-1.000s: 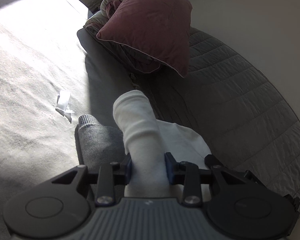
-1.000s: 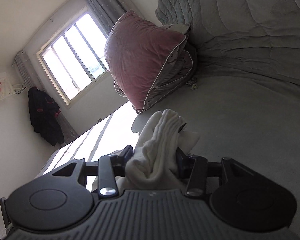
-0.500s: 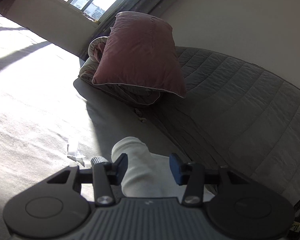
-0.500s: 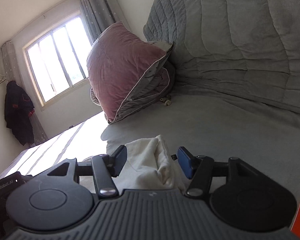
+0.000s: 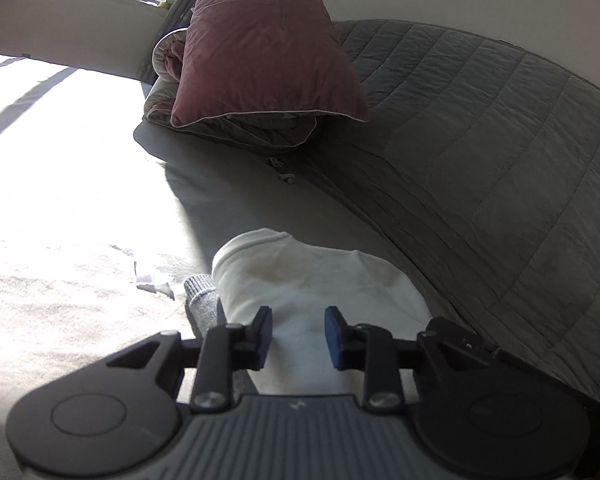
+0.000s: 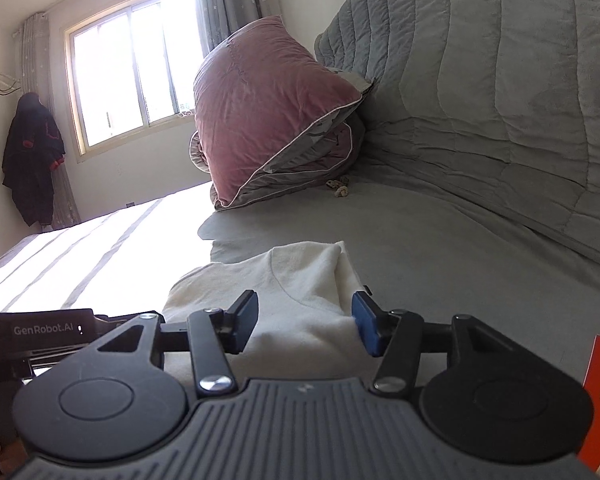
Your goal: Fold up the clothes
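Both claws stand spread and pinch nothing: the left gripper (image 5: 296, 334) and the right gripper (image 6: 305, 324) each hover low with the white top (image 5: 320, 280) showing between their fingers. The top lies doubled over on the grey bed (image 6: 440, 248), partly covering a grey knit (image 5: 202, 300). It looks light, soft and limp, likely to sag and slide off a loose pinch, so a doubled edge or corner should give the firmest hold.

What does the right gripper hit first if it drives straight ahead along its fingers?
Probably the white garment lying between the open right gripper fingers; beyond it the grey bedsheet, then the pink pillow. Height above the cloth is unclear.
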`<state>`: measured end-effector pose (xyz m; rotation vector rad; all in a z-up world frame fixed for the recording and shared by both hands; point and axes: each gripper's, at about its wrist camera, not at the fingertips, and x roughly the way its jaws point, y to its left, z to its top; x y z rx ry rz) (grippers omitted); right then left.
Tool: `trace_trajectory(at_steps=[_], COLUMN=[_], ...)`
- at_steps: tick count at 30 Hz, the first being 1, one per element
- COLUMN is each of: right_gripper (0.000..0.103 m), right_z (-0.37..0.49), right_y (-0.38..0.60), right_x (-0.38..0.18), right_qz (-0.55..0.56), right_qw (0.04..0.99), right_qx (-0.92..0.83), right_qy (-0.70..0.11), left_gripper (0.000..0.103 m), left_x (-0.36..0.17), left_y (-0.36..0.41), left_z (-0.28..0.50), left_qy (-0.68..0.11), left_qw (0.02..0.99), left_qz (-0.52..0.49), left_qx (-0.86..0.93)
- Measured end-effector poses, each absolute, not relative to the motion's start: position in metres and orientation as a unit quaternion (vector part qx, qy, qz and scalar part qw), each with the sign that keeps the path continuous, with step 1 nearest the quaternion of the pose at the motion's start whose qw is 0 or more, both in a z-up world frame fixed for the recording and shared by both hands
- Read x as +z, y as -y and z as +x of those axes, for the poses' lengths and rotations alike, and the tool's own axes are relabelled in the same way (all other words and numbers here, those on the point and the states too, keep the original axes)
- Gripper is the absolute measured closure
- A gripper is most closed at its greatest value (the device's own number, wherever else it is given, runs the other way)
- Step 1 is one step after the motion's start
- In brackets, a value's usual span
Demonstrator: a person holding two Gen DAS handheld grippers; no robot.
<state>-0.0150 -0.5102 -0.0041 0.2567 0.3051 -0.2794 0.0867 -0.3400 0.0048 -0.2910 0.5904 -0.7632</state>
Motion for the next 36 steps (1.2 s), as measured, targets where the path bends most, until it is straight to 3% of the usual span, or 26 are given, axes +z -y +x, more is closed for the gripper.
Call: trace_trajectory(at_steps=[6, 15, 17, 21, 24, 27, 29, 31, 36], right_gripper=[0.042, 0.040, 0.036, 0.034, 0.026, 0.017, 0.006, 0.000, 0.000], right_z=[-0.030, -0.050, -0.054, -0.065, -0.075, -0.088, -0.097, -0.105, -0.119], right_y=[0.481, 0.418, 0.405, 0.383, 0.371, 0.358, 0.349, 0.341, 0.330], right_x=[0.026, 0.071, 0.079, 0.093, 0.101, 0.107, 0.110, 0.111, 0.102], right_qz=[0.104, 0.054, 0.049, 0.043, 0.048, 0.050, 0.051, 0.052, 0.078], right_qw=[0.974, 0.978, 0.978, 0.977, 0.974, 0.971, 0.968, 0.965, 0.953], right_qx=[-0.122, -0.101, -0.098, -0.097, -0.099, -0.109, -0.118, -0.127, -0.148], right_qy=[-0.162, -0.177, -0.177, -0.187, -0.200, -0.209, -0.214, -0.223, -0.253], left_gripper=[0.057, 0.050, 0.048, 0.034, 0.018, 0.009, 0.001, 0.001, 0.001], left_x=[0.037, 0.089, 0.099, 0.114, 0.123, 0.124, 0.119, 0.114, 0.103], left_y=[0.308, 0.245, 0.231, 0.205, 0.185, 0.174, 0.170, 0.166, 0.157], left_z=[0.067, 0.028, 0.021, 0.003, -0.010, -0.020, -0.027, -0.035, -0.055], left_qy=[-0.284, -0.278, -0.278, -0.277, -0.281, -0.291, -0.307, -0.322, -0.360], left_qw=[0.884, 0.899, 0.903, 0.911, 0.915, 0.916, 0.911, 0.907, 0.892], left_qz=[-0.137, -0.119, -0.109, -0.085, -0.072, -0.052, -0.037, -0.021, 0.019], left_qx=[-0.346, -0.316, -0.309, -0.295, -0.279, -0.272, -0.272, -0.272, -0.271])
